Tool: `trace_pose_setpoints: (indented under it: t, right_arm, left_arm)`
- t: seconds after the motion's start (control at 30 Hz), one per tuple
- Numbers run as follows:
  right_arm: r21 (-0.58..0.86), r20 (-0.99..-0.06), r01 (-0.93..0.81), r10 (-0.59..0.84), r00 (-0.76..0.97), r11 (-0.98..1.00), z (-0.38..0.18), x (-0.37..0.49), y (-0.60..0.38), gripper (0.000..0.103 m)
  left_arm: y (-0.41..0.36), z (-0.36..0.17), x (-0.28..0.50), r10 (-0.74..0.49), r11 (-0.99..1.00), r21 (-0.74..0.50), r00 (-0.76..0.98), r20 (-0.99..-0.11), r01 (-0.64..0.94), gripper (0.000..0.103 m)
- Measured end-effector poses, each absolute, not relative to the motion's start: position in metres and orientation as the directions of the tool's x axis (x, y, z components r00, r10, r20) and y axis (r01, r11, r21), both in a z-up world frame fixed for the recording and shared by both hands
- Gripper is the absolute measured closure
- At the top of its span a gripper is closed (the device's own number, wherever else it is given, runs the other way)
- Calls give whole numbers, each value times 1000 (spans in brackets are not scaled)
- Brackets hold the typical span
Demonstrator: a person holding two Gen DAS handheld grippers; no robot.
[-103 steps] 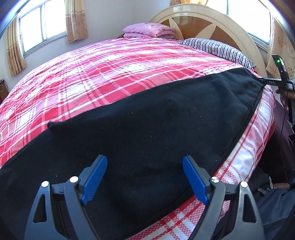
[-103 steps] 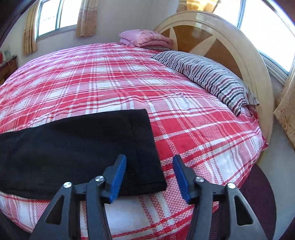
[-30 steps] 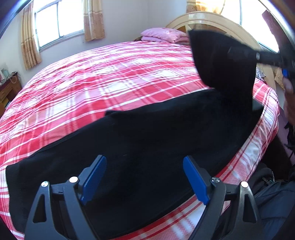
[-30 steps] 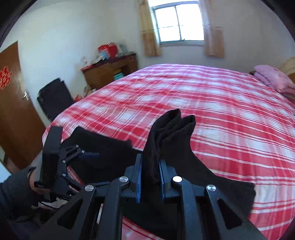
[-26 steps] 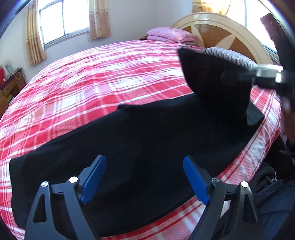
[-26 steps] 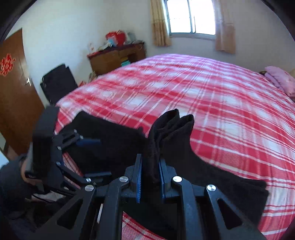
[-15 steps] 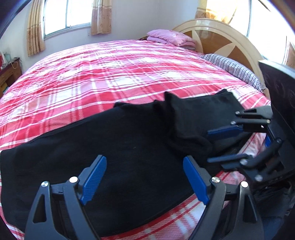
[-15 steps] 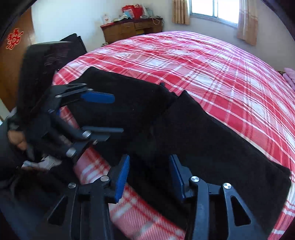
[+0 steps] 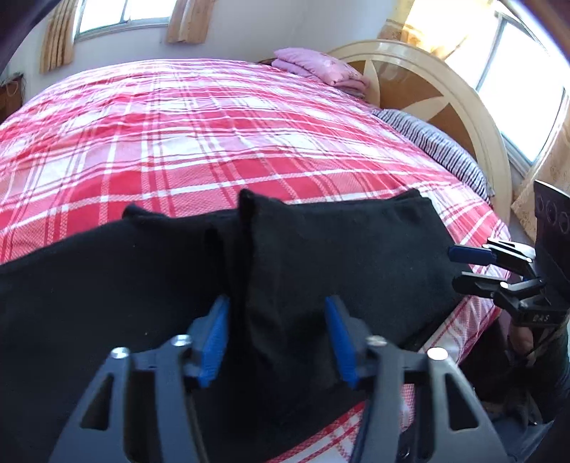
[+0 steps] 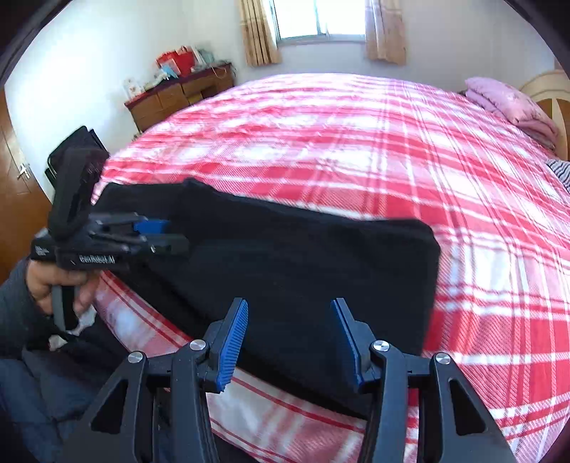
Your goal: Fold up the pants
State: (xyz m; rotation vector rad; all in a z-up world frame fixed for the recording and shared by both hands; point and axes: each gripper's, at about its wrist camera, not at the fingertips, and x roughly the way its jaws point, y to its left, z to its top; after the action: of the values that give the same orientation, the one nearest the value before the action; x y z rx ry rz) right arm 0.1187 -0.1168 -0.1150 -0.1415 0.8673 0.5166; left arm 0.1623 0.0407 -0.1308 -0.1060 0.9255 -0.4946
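Close in, the left gripper [image 9: 276, 338] hangs low over the near edge of the bed [image 9: 185, 142], its blue fingers [image 9: 213, 338] spread partway with a raised ridge of the black pants [image 9: 320, 256] standing between them; I cannot tell whether the pads touch the cloth. The right gripper [image 10: 288, 342] hovers above the other end of the pants [image 10: 302, 263], fingers [image 10: 231, 338] wide apart and holding nothing. The pants lie along the bed's near edge on the red plaid cover, one end folded back over the rest so that its corner peaks up near the middle and the fold makes a squared-off end toward the headboard. From the right wrist view a hand [image 10: 53, 281] grips the left tool's handle beside the mattress. Farther off, a striped pillow [image 9: 438, 149] lies against the curved headboard [image 9: 445, 96], and a folded pink blanket [image 9: 317, 67] sits at the far corner. Across the room a wooden dresser [image 10: 178, 96] stands by the wall, under a curtained window [image 10: 320, 17].
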Motion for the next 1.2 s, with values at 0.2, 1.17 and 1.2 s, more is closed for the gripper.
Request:
trace_pose_setpoints:
  t: [0.2, 1.17, 1.2]
  right_arm:
    - [62, -753, -463, 346, 560, 884, -114, 116, -134, 53]
    - [-173, -758, -407, 142, 636, 897, -137, 157, -103, 48]
    - [-163, -758, -407, 150, 635, 899, -136, 157, -105, 48]
  left_arm:
    - [56, -123, 155, -505, 863, -423, 441, -742, 277, 92]
    - [41, -133, 144, -262, 935, -63, 560, -786, 349, 47]
    - [39, -133, 143, -260, 935, -59, 563, -785, 350, 47]
